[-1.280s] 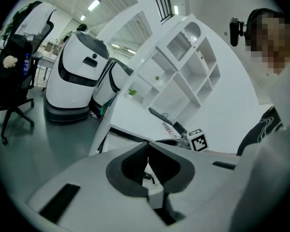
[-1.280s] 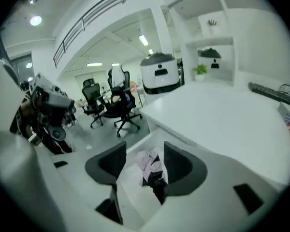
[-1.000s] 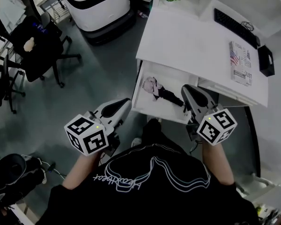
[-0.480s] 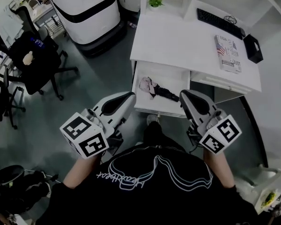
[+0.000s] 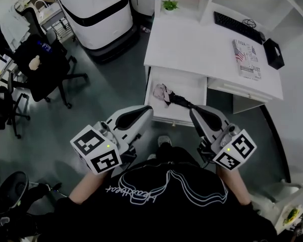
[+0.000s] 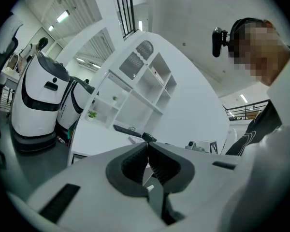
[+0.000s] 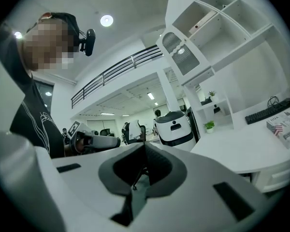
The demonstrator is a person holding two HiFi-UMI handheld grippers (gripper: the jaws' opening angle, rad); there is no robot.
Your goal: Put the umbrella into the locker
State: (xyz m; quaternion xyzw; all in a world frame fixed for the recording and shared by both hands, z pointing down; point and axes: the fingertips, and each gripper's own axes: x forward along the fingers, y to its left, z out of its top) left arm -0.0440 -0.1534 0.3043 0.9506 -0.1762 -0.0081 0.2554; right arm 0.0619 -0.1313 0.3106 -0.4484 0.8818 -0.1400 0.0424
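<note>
A folded umbrella (image 5: 166,95), pink at one end with a black handle, lies in the open white drawer (image 5: 194,82) under the desk. My left gripper (image 5: 147,110) hovers at the drawer's front left corner, its jaws shut with nothing between them. At the drawer's front right, my right gripper (image 5: 192,111) is shut and empty, its tip close to the handle's black end. In the left gripper view the left gripper (image 6: 147,144) has its pads closed together. The right gripper (image 7: 145,145) is closed the same way in the right gripper view.
The white desk (image 5: 192,39) carries a keyboard (image 5: 235,26), a book (image 5: 246,58), a black box (image 5: 273,54) and a small plant (image 5: 169,5). A large white machine (image 5: 98,14) stands at the back left. Black office chairs (image 5: 38,67) fill the left side.
Both grippers have risen and drawn back toward the drawer's front edge. The umbrella stays lying in the drawer.
</note>
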